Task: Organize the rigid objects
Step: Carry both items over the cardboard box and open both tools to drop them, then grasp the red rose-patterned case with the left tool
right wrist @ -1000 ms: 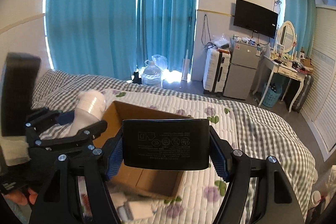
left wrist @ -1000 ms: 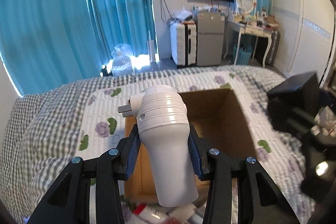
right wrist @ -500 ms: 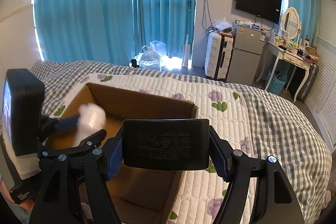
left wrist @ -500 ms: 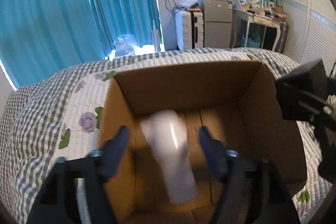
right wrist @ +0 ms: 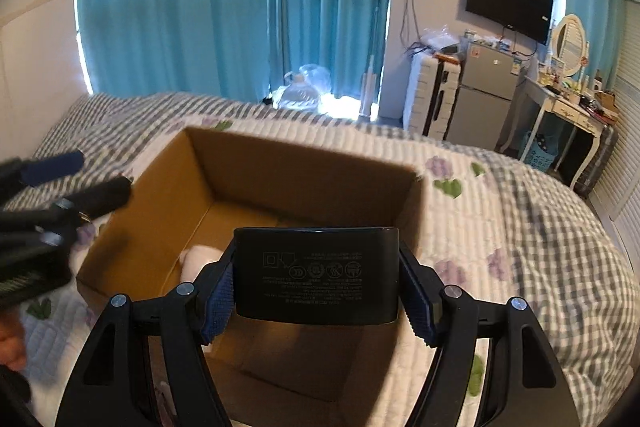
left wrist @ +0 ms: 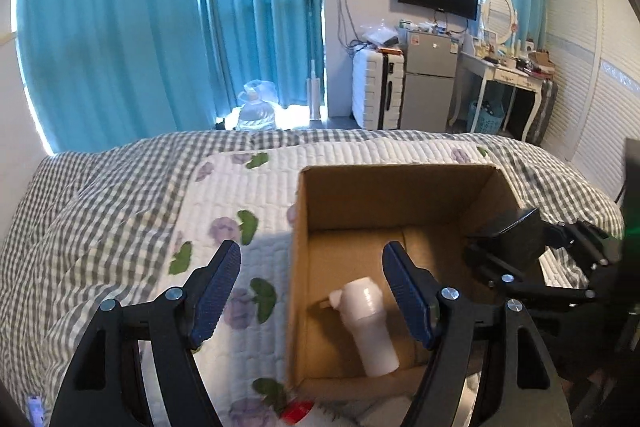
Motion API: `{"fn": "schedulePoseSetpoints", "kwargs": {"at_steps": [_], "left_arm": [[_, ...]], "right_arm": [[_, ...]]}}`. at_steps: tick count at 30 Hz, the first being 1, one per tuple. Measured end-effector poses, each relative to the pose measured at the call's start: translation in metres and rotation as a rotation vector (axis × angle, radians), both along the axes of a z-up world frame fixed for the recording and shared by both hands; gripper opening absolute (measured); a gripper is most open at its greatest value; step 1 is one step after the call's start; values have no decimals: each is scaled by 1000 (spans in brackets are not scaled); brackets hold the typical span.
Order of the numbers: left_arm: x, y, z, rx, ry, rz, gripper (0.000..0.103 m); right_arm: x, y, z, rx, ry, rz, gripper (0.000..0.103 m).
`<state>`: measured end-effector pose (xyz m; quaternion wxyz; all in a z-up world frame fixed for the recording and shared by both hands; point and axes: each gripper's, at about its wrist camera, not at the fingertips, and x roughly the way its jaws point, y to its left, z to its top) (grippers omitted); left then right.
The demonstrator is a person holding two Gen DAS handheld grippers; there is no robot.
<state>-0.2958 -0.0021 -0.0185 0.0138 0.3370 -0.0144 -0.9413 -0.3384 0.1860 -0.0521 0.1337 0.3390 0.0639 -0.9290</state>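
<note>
An open cardboard box (left wrist: 304,211) sits on the quilted bed. A white plug-in device (left wrist: 370,323) lies on the box floor. My left gripper (left wrist: 312,291) is open and empty above the box's left wall. My right gripper (right wrist: 316,291) is shut on a black power adapter (right wrist: 316,275) and holds it over the box (right wrist: 304,163). The white device (right wrist: 198,259) shows partly behind the right gripper's left finger. The right gripper with the adapter (left wrist: 516,235) also shows at the box's right side in the left wrist view.
The bed has a white flowered quilt (left wrist: 224,195) over a grey checked cover (right wrist: 560,227). A red item (left wrist: 296,413) lies at the box's near edge. Suitcase, small fridge (left wrist: 428,87) and dressing table stand by the far wall.
My left gripper opened and let go of the white device, which now lies in the box, then drew back and left. My right gripper moved forward over the box with the adapter.
</note>
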Motion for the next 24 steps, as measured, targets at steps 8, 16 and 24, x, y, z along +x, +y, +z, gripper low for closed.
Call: {"fn": "schedulePoseSetpoints", "kwargs": {"at_steps": [8, 16, 24], "left_arm": [[47, -7, 10, 24, -8, 19, 94], [105, -5, 4, 23, -51, 16, 96], [130, 3, -51, 26, -141, 40, 96]], "right_arm": [[37, 9, 30, 24, 85, -60, 88], [121, 26, 54, 71, 95, -106, 94], [155, 38, 4, 31, -4, -139, 94]]}}
